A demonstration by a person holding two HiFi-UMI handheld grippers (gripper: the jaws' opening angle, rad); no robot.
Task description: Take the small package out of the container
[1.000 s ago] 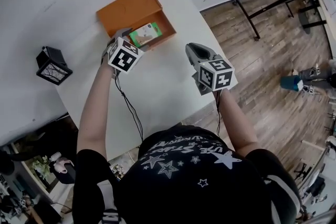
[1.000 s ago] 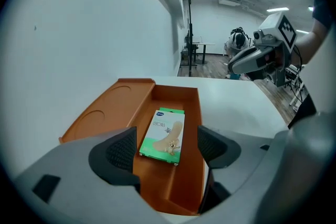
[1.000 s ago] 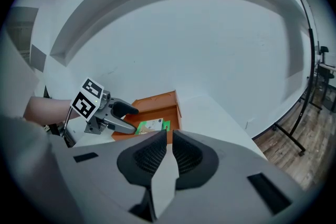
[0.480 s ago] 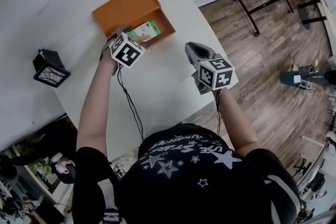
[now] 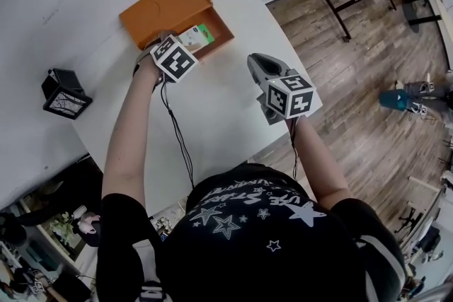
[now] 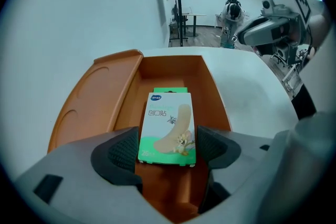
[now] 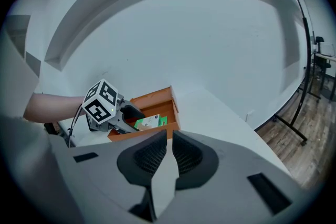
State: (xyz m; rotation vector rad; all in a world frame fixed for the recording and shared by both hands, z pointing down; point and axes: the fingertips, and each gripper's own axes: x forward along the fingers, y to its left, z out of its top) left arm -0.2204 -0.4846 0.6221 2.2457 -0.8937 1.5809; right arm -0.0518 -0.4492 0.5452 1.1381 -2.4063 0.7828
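Left gripper view: our left gripper fingers clamp the small package inside the orange container; right gripper fingers closed, empty, at the container's 4 o'clock in head view

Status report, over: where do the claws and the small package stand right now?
Left claw shut on small package, low inside orange container. Right claw shut, empty, clear of the container. Nothing blocking the lift.
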